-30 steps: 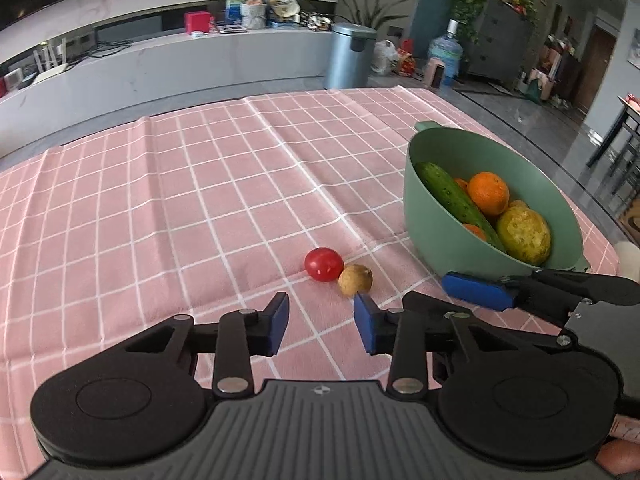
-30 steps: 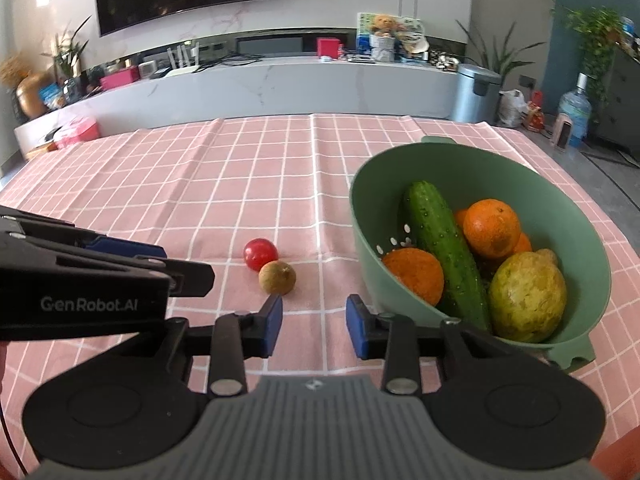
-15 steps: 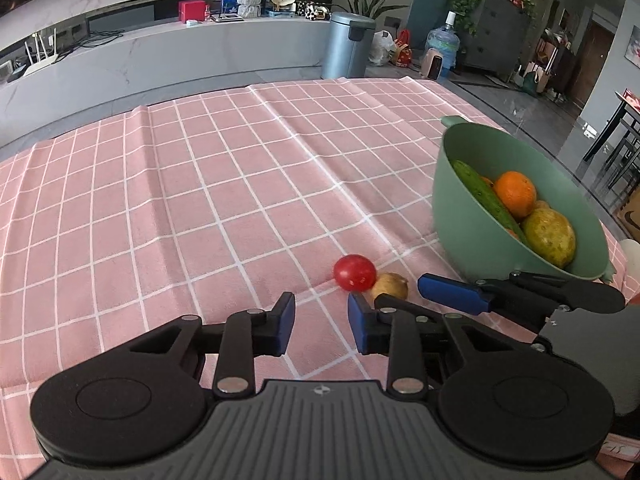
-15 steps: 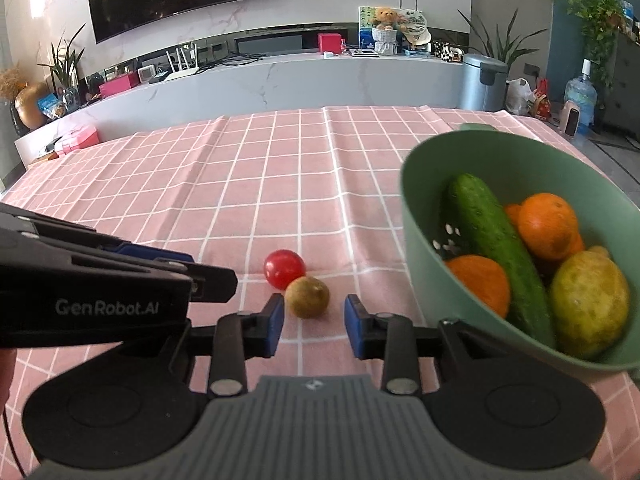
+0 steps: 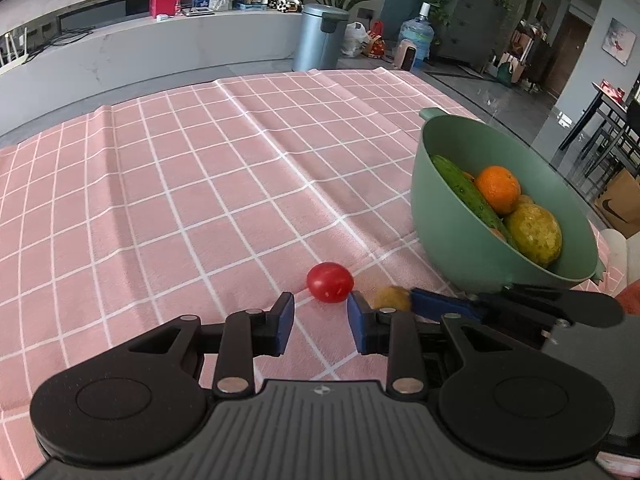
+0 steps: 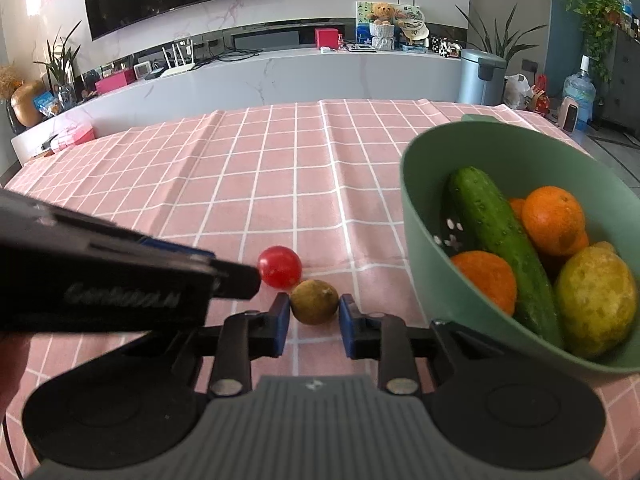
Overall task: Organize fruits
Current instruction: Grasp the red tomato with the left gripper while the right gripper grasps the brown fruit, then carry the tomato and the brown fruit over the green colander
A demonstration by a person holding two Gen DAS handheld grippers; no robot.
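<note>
On the desk, covered by a pink checked cloth (image 5: 200, 200), 2 small fruits lie loose and touching each other: a red tomato (image 5: 330, 282) and, just to its right, a small brownish-yellow fruit (image 6: 314, 301). Both sit close to the left of a green bowl (image 6: 416, 216), which stands at the cloth's right side.

The right gripper (image 6: 312, 320) is down low at the brownish-yellow fruit, its 2 blue fingers (image 6: 280, 322) spread apart with the fruit sitting between them; a thin gap shows on each side, so nothing is clamped. The left gripper (image 5: 320, 322) is right alongside, its fingers (image 5: 285, 322) also parted and empty, with the tomato just ahead of the tips. From the right wrist view, the left gripper's black body reaches in from the left and its tip is almost at the tomato.

Inside the bowl lie a cucumber (image 6: 500, 240) leaning along the wall, 2 oranges (image 6: 554, 218) that show plainly, and a yellow-green lemon-like fruit (image 6: 596, 300) nearest the front rim.
</note>
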